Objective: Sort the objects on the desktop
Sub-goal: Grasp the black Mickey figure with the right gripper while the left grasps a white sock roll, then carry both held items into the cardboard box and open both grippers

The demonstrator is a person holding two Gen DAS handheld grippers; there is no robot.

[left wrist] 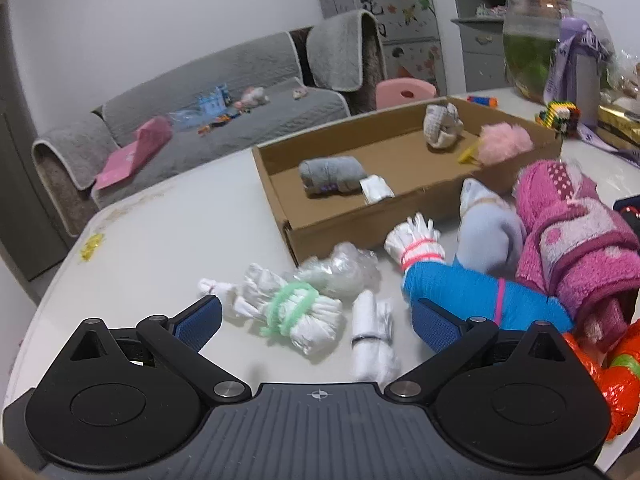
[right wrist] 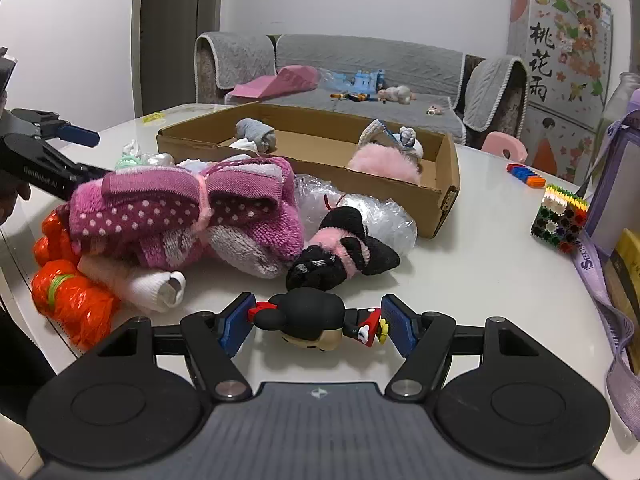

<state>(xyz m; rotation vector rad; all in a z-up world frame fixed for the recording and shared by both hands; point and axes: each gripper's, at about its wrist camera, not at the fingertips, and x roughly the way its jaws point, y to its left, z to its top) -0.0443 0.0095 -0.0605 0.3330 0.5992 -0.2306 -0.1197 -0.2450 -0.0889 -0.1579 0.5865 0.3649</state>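
- Right wrist view shows the right gripper (right wrist: 318, 326) with its jaws closed onto a small mouse figurine (right wrist: 308, 320), which lies sideways between the blue pads; both pads appear to touch its ends.
- The figurine sits low over the white tabletop (right wrist: 480, 264), just in front of a black-and-pink plush toy (right wrist: 340, 248) and a rolled pink towel (right wrist: 192, 208).
- Behind these stands the cardboard box (right wrist: 440, 196), open on top and already holding a grey sock roll (right wrist: 256, 132) and a pink fluffy item (right wrist: 384, 162).
- Left wrist view shows the left gripper (left wrist: 318, 316) with jaws wide apart and holding nothing, hovering above a white bundle tied with a green band (left wrist: 296, 312) and a smaller white roll (left wrist: 372, 340).
- A blue knitted bundle (left wrist: 480, 300) lies just beside its right pad.
- The step in hand looks like the pickup of the figurine for sorting.
- The next move would likely call for lifting it clear of the plush toy and carrying it over the box wall without letting it slip, since only its narrow ends are pinched.
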